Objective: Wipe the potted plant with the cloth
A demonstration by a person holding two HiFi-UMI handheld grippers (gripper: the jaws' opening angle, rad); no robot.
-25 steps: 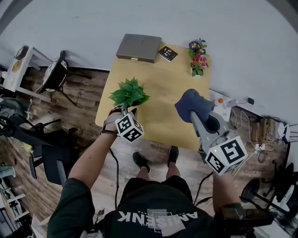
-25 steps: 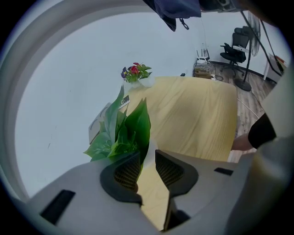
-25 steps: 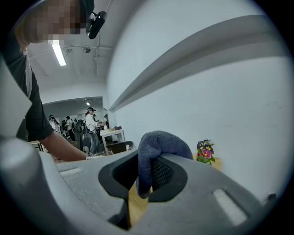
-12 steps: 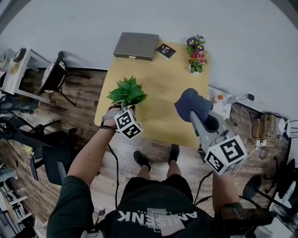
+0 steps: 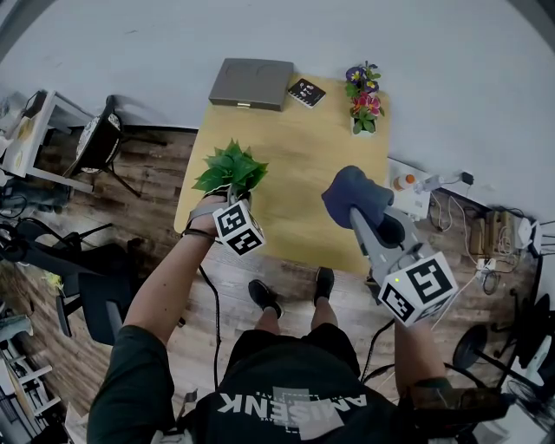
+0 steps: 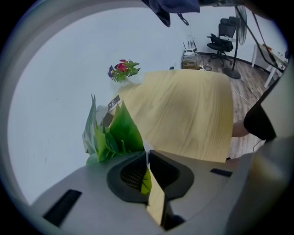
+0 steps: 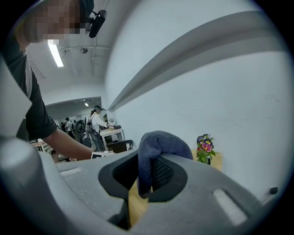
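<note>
My left gripper [image 5: 229, 198] is shut on the small potted plant [image 5: 227, 167] and holds it above the left edge of the wooden table [image 5: 303, 182]. In the left gripper view the green leaves [image 6: 115, 133] rise just past the left gripper [image 6: 147, 158], whose jaws stand nearly together with a leaf and a pale edge between them. My right gripper [image 5: 357, 212] is shut on a dark blue cloth [image 5: 354, 192], held over the table's right side, apart from the plant. The cloth [image 7: 156, 144] drapes over the right gripper [image 7: 146, 176] and also shows as the cloth [image 6: 172, 7] at the top of the left gripper view.
At the table's far end lie a closed grey laptop [image 5: 251, 82], a small dark booklet [image 5: 306, 91] and a pot of colourful flowers [image 5: 364, 95]. Office chairs [image 5: 104, 143] stand on the left. A power strip and cables [image 5: 434, 186] lie on the floor at the right.
The left gripper has carried the plant a little to the left, toward the table's left edge. The right gripper with the cloth has hardly moved.
</note>
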